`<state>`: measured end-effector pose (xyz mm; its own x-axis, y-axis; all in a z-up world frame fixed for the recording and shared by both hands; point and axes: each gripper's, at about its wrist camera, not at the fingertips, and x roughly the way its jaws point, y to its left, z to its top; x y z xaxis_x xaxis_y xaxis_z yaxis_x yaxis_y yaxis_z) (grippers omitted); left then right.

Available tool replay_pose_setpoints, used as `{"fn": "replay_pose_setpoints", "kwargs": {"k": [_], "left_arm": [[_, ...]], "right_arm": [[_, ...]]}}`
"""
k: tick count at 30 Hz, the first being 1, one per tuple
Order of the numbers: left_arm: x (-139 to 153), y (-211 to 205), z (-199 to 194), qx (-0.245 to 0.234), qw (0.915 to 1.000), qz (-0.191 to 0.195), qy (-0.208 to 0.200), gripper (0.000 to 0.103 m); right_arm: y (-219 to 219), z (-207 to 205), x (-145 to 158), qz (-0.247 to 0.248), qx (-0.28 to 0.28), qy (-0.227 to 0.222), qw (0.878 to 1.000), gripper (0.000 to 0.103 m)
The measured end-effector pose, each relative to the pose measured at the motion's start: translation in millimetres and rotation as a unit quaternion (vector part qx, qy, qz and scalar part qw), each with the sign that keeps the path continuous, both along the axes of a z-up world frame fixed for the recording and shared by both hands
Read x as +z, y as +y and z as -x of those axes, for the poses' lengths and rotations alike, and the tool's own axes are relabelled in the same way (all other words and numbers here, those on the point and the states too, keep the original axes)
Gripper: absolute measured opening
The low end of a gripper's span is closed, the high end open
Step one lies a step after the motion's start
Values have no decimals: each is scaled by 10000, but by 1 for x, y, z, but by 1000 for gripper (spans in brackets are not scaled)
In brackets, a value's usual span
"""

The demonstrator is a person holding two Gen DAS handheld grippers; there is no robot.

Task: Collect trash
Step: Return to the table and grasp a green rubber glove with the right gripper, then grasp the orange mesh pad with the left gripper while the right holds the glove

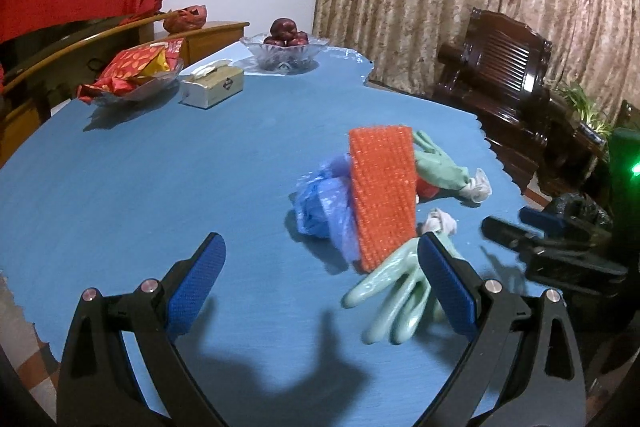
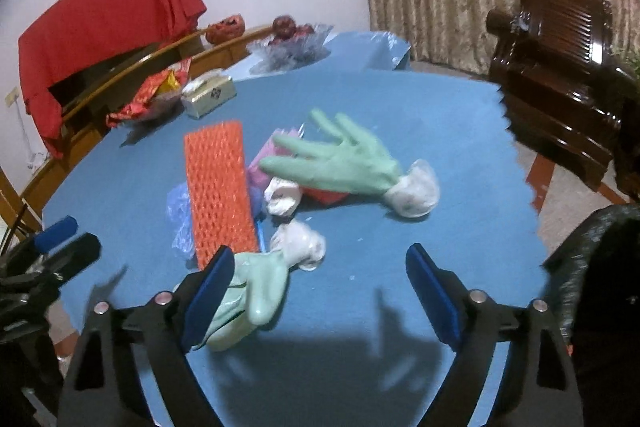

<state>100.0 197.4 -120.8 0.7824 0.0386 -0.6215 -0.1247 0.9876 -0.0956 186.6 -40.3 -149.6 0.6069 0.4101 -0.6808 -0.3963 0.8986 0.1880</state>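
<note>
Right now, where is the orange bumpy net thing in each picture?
Left wrist view: the orange net sits right of centre, lying over the blue plastic bag.
Right wrist view: the orange net is left of centre, ahead of the left finger.
Shared landmark: the tissue box, far behind it on the blue table.

The table [image 1: 140, 187] ahead of both grippers carries a matt blue cloth with a faint brushed grain. The orange mesh sleeve [image 1: 382, 195] shows a coarse, open foam weave. The near green glove [image 2: 256, 291], beside the right gripper [image 2: 320, 291], looks like smooth rubber with a slight sheen; its cuff is white knit. The blue bag [image 1: 320, 207] is thin, crinkled plastic film. The left gripper [image 1: 322, 287] has textured blue pads [image 1: 196, 287] on matt black plastic arms with bright metal pins. The far fruit bowl [image 1: 285, 55] is clear cut glass.
</note>
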Motion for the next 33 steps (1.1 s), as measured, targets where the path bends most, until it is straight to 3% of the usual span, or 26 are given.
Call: {"fn": "replay_pose_setpoints", "kwargs": {"k": [10,13,15,18,33], "left_arm": [[-10,17,-5,100,9999,51,90,94],[-12,19,-6,114,9999,60,109,94],[-14,20,-6,113,9998,69,121,94],[-16,19,-6,112,9998,91,142,94],[-20,-21,-29,-287,9992,219,153,94]], "right_arm": [[28,-8,-28,159,246,360,9989,71],[34,-9,-36,124,394,530,9977,53],[39,-8,-38,37,607,632,9961,31],[38,-6,-36,-10,716,616,9955,25],[-30,-2,4,-19,384,293,9988,23]]}}
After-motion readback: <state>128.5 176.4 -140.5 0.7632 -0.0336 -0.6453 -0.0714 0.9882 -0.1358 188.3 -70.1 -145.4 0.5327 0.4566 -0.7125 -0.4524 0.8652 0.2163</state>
